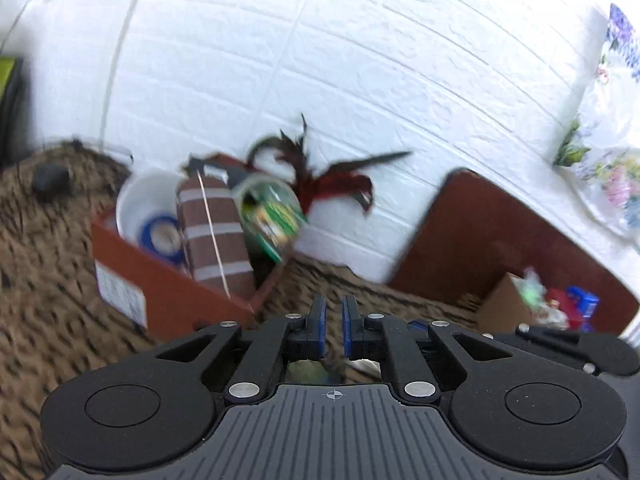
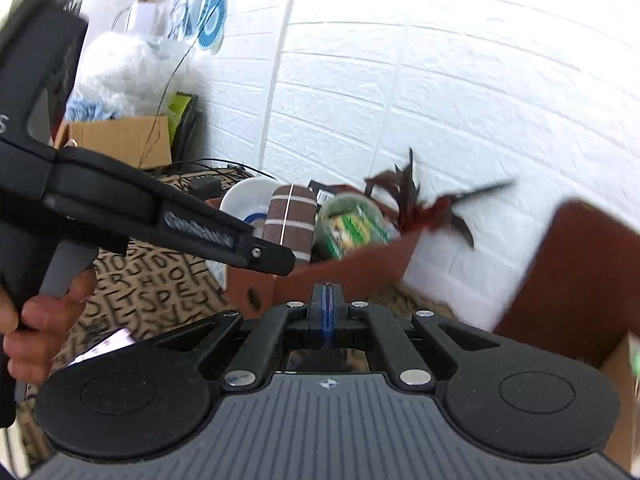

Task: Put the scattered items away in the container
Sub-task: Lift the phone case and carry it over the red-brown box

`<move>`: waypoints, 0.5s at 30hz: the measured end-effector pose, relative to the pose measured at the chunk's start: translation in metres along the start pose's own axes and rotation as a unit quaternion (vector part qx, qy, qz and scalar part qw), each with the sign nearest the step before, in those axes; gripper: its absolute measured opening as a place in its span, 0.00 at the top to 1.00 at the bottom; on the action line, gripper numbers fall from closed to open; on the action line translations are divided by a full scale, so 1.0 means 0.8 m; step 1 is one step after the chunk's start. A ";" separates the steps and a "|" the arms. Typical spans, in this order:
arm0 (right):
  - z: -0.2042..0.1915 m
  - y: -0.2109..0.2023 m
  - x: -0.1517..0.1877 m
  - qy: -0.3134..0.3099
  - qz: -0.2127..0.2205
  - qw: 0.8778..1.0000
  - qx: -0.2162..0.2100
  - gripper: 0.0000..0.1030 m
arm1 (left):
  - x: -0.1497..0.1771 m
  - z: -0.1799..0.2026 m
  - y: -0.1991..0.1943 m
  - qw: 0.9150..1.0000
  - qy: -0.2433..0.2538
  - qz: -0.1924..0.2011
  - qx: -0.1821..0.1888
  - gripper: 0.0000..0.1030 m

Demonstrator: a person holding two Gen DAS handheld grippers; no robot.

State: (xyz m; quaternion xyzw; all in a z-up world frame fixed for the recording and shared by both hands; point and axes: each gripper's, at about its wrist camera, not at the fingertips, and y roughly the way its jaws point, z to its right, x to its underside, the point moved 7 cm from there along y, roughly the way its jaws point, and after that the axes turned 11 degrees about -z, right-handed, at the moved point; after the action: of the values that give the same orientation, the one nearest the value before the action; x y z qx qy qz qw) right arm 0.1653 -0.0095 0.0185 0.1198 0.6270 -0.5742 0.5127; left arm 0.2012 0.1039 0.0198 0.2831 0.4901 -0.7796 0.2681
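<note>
An open red-brown box [image 1: 168, 292] stands on the patterned cloth against the white wall. It holds a white bowl [image 1: 140, 200], blue tape [image 1: 160, 236], a brown striped roll [image 1: 216, 232], a green-labelled clear tub [image 1: 272, 212] and a red feather toy [image 1: 332, 184]. The box also shows in the right wrist view [image 2: 340, 268]. My left gripper [image 1: 334, 320] is in front of the box, slightly open and empty. My right gripper [image 2: 327, 300] is shut and empty, short of the box. The left gripper's body [image 2: 160, 216] crosses the right wrist view.
The red-brown box lid [image 1: 500, 252] leans on the wall at right. A cardboard box [image 1: 508, 300] with small colourful items sits beside it. A floral bag [image 1: 608, 140] hangs at far right. A cardboard box [image 2: 120, 140] and white bags stand at back left.
</note>
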 end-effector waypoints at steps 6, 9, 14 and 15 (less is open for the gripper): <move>0.015 0.027 0.058 0.047 -0.047 0.998 0.010 0.91 | 0.043 -0.045 0.029 0.999 -0.008 -0.048 -0.016 0.59; -0.004 0.051 0.104 0.062 -0.090 0.994 -0.016 0.76 | 0.074 -0.052 0.056 0.995 -0.013 -0.094 -0.011 0.59; -0.032 0.080 0.128 0.071 -0.115 0.990 -0.028 0.52 | 0.111 -0.069 0.086 0.991 -0.018 -0.128 -0.026 0.47; -0.032 0.086 0.129 0.077 -0.117 0.990 -0.026 0.52 | 0.115 -0.072 0.091 0.991 -0.021 -0.132 -0.029 0.47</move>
State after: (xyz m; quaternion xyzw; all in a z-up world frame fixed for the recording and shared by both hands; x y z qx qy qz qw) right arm 0.1572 -0.0120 -0.1078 0.0762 0.6891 -0.6027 0.3951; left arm 0.1983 0.1165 -0.1107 0.1919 0.5401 -0.7991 0.1815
